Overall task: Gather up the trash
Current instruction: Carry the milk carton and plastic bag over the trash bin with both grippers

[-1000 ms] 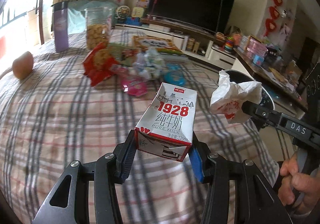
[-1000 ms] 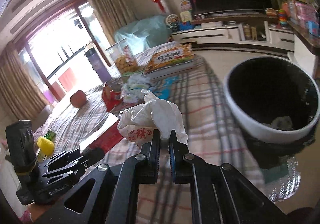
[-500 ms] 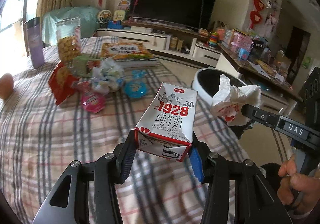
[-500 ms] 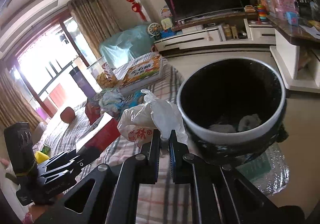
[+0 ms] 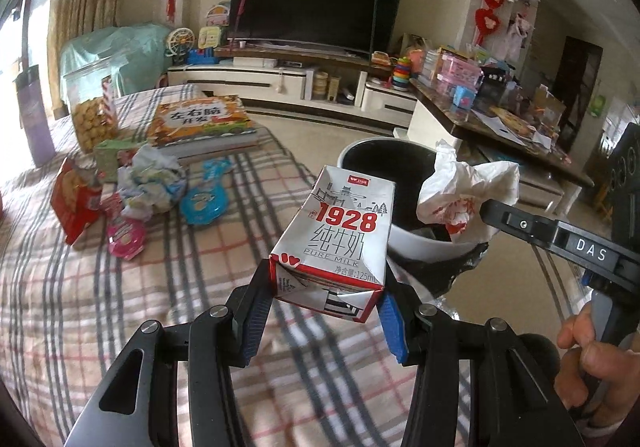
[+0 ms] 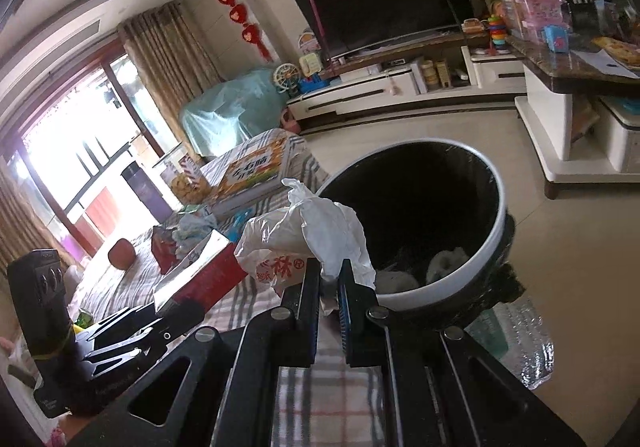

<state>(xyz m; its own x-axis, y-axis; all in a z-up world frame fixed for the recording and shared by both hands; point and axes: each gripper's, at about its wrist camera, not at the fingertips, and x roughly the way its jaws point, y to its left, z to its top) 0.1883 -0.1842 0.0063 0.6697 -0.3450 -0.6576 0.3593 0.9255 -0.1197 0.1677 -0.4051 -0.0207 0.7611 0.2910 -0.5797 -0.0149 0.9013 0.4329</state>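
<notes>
Plaid cloth [image 5: 80, 307] by TV [image 5: 312, 3]; left claw [image 5: 326, 307] pinches carton [image 5: 340, 231], right claw [image 6: 329, 287] bag [image 6: 308, 235]

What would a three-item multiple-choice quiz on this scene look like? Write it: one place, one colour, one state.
1. Where is the trash bin?
A. on the table
B. on the floor beside the table
C. on the TV stand

2. Colour of "1928" on the milk carton?
A. red
B. green
C. blue

3. The right tongs are:
A. open, empty
B. shut on the crumpled plastic bag
C. shut on a book

Answers: 1 B, it stands past the cloth's edge; 2 A, red digits; 3 B, bag pinched between the pads.
</notes>
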